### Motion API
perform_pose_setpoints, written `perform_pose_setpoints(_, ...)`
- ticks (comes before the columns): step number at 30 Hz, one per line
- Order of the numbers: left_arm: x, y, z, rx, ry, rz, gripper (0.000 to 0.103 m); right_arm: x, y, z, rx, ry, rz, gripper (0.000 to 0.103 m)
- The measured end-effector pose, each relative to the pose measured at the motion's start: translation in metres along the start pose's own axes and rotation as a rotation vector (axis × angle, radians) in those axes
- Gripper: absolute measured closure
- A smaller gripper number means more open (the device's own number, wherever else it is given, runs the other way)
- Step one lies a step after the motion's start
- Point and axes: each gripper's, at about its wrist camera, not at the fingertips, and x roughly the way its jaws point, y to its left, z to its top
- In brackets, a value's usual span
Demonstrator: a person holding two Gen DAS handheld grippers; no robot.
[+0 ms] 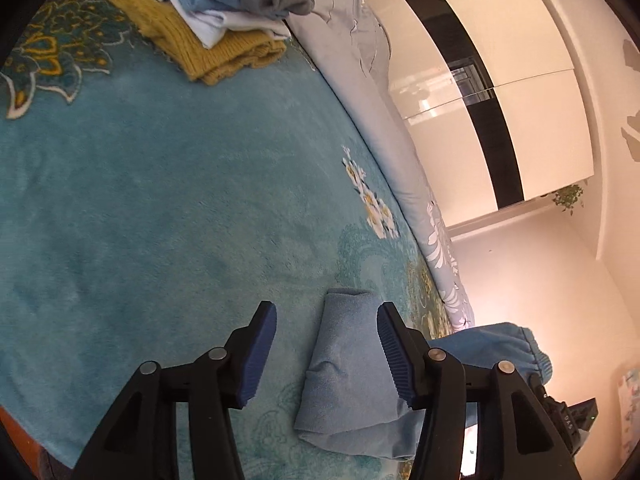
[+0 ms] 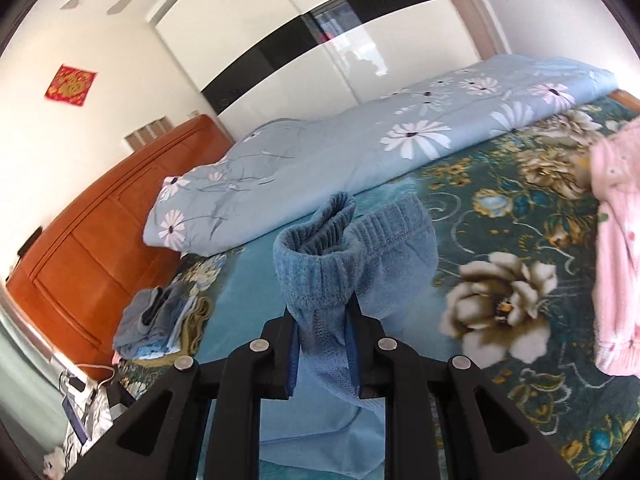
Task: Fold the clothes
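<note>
So the blue fleece pants [image 2: 352,256] are partly folded on the teal floral blanket [image 1: 160,200], and that blanket is my reference for everything here. The right gripper [image 2: 322,344] is clenched on the pants just below the elastic waistband, with that end lifted off the blanket. The left gripper [image 1: 326,352] is spread wide and gripping nothing. It hovers over the folded part of the pants [image 1: 352,376], which lies flat on the blanket, and one finger overlaps the fabric's edge in the left wrist view.

How I'd do this step, just my take:
- Carry the waistband end low over the blanket so the fleece doesn't flop sideways.
- Use the free left tongs to pin the flat part, or the whole thing will probably slide on the plush.
- Line the edges up before letting go, since fleece is thick and the fold tends to spring back.

The stack of folded clothes [image 1: 208,12] sits at the blanket's far end near the wooden headboard [image 2: 100,232], with a mustard knit at the bottom. A pink garment [image 2: 616,248] lies at the blanket's other edge, and I'd guess it's next.
</note>
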Motion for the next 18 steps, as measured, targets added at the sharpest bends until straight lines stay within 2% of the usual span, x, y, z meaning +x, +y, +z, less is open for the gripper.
perform_pose_setpoints(3,-0.013,0.002,0.001,0.005,-0.024,-0.007,0.045,0.015,0.04,-0.007,-0.096,0.037,0.025,0.084)
perform_pose_setpoints(8,-0.02,0.007,-0.001,-0.008,-0.02,-0.023,0.044,0.056,0.099,-0.038,-0.268,0.126,-0.001,0.084)
perform_pose_setpoints(14,-0.022,0.016,-0.007,-0.014,0.01,-0.016,0.044,0.122,0.124,-0.106,-0.419,0.304,-0.076,0.084)
perform_pose_setpoints(18,-0.022,0.02,-0.008,-0.019,0.02,-0.01,0.044,0.139,0.129,-0.137,-0.508,0.354,-0.115,0.081)
